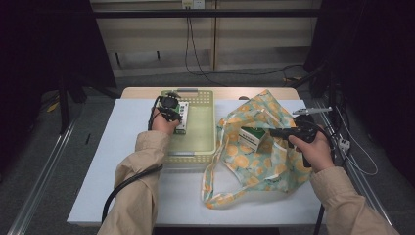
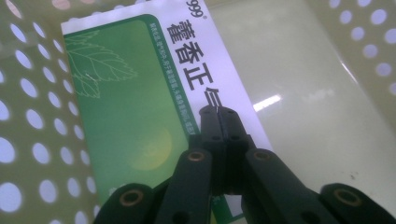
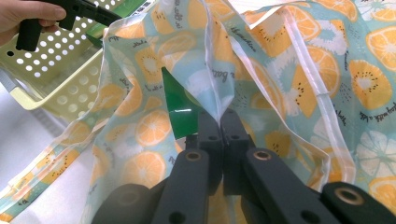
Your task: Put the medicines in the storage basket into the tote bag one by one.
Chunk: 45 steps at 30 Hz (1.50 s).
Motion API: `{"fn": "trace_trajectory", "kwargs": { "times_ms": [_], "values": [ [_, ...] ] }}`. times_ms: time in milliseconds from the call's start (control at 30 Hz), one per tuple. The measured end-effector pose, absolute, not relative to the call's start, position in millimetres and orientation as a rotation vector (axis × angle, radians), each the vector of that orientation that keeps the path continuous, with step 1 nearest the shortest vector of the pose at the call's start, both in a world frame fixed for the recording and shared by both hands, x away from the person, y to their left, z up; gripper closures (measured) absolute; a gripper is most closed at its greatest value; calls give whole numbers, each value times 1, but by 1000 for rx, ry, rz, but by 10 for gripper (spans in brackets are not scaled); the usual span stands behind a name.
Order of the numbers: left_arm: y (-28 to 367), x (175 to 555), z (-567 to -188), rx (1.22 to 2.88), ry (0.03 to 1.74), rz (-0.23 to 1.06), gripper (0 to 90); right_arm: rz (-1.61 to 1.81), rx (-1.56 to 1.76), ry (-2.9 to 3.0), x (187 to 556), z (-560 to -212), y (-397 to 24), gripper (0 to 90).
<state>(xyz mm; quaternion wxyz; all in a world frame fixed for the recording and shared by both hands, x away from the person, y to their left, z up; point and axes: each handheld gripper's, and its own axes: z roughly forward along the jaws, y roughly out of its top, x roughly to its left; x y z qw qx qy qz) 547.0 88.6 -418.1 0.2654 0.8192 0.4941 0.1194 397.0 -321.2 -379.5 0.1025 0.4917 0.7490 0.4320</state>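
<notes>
Packing bag (image 1: 259,147) | L gripper (image 2: 218,112) jaws together over green box (image 2: 130,116), upper-left tray (image 1: 203,132) | R gripper (image 3: 219,116) clamped on bag rim, centre-right; keep mouth wide, regrip box squarely.

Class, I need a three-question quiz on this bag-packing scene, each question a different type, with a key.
1. True or false: the left tongs are shut over a green and white box in the yellow basket.
2. What do the right tongs pinch? A) the fruit-print bag B) a bottle C) the table edge
3. Fill in: a second box sits inside the ____.

Key: 1 true; 2 A; 3 bag.
</notes>
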Motion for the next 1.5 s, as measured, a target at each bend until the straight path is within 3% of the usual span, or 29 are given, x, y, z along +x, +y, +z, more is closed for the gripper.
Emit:
{"fn": "trace_trajectory", "kwargs": {
  "times_ms": [167,267,333,467,700,733,800,867,967,1100,1233,1333,1500],
  "values": [
    [84,542,-418,2220,1316,301,900,1274,1454,2210,398,-380,-320,894],
    [82,539,-419,2197,1286,213,900,1271,1450,2214,398,-380,-319,895],
    [75,536,-418,2238,1257,273,900,1270,1451,2216,398,-380,-318,894],
    [66,529,-417,2244,1216,190,900,1268,1448,2215,398,-380,-317,894],
    [62,523,-413,2238,1180,162,900,1265,1449,2213,397,-380,-317,894],
    [63,523,-411,2229,1176,196,876,1262,1448,2213,397,-380,-317,894],
    [68,524,-405,2220,1190,302,699,1266,1449,2207,397,-379,-318,894],
    [76,530,-403,2170,1284,303,424,1265,1449,2206,397,-378,-318,894],
    [86,536,-404,2140,1352,298,251,1267,1449,2206,396,-377,-319,894],
    [86,538,-414,2148,1373,259,138,1270,1450,2206,396,-377,-321,894],
    [77,538,-425,2205,1376,222,117,1276,1452,2204,397,-377,-321,894],
    [74,540,-434,2152,1432,145,29,1273,1447,2209,396,-377,-321,893],
    [62,539,-437,2134,1421,55,30,1279,1451,2204,396,-377,-322,893]
  ]
}}
